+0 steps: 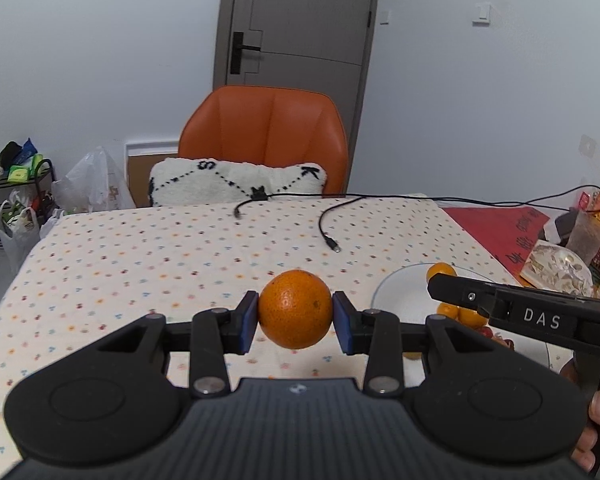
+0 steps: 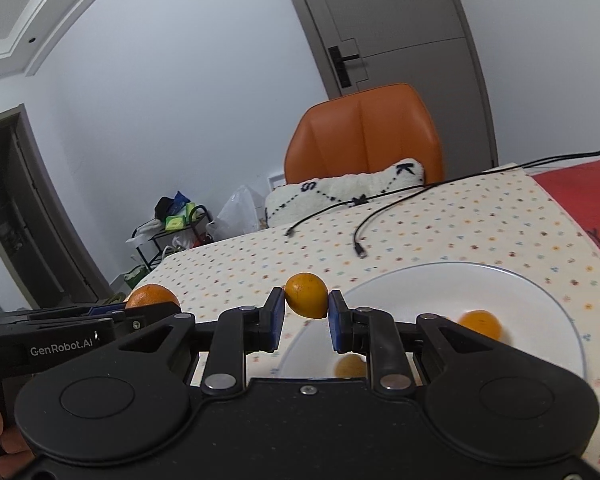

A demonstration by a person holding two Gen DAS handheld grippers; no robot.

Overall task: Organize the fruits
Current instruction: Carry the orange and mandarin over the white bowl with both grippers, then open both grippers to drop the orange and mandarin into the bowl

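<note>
left gripper [image 1: 295, 317] clamping orange [image 1: 295, 309], right gripper [image 2: 305, 322] pinching kumquat [image 2: 307, 295], perhaps above plate [image 2: 540, 300]

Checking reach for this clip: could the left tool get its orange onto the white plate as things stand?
Probably yes. The left tool is shut on the large orange, held above the tablecloth just left of the white plate. The right tool, holding a small orange, hovers over the plate and may crowd it.

A grey door [image 1: 296, 20] with a black handle [image 1: 242, 52] stands in the far white wall [image 1: 100, 60]. Before it, an orange chair [image 1: 264, 136] holds a white cushion [image 1: 236, 182]. Far left, a black rack [image 1: 18, 188] with bags.
</note>
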